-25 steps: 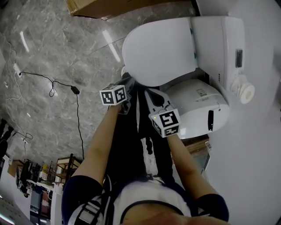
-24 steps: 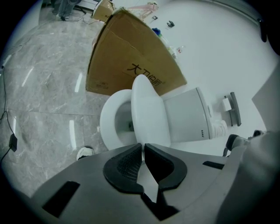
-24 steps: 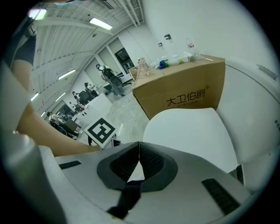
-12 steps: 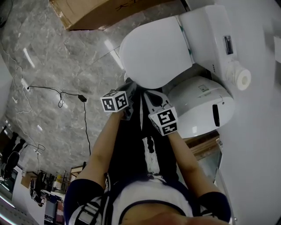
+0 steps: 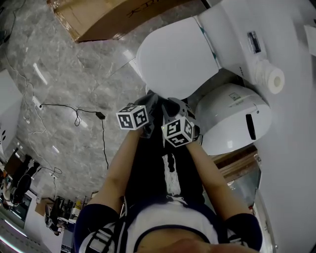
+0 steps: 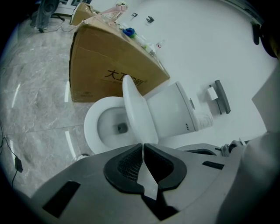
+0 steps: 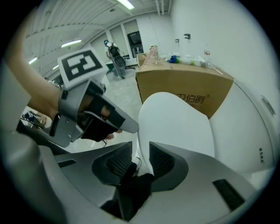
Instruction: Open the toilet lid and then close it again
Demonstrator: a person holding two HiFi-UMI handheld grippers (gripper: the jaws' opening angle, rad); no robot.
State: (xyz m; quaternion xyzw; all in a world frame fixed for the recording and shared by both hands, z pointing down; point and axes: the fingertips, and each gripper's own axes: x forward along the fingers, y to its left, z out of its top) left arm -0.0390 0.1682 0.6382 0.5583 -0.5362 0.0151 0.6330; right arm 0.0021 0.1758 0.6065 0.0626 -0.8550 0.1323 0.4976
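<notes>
The white toilet lid (image 5: 177, 54) is tipped up from the bowl (image 6: 98, 127), and the left gripper view shows it edge-on (image 6: 135, 113). My left gripper (image 6: 143, 151) is shut on the lid's front edge, and in the head view it (image 5: 149, 100) sits at the lid's near rim. My right gripper (image 5: 173, 105) is close beside it. In the right gripper view its jaws (image 7: 141, 159) stand apart with the lid's edge (image 7: 175, 127) between them, and a gap shows at the left pad.
A cardboard box (image 5: 113, 15) stands on the marble floor left of the toilet. The tank (image 5: 237, 39) is against the white wall, with a paper roll (image 5: 271, 79) on its side. A round white bin (image 5: 232, 123) sits right of the bowl. A black cable (image 5: 74, 116) lies on the floor.
My left gripper has risen with the lid's front edge in it. The right gripper has moved in toward the left one and rolled, and now sits at the same edge.
</notes>
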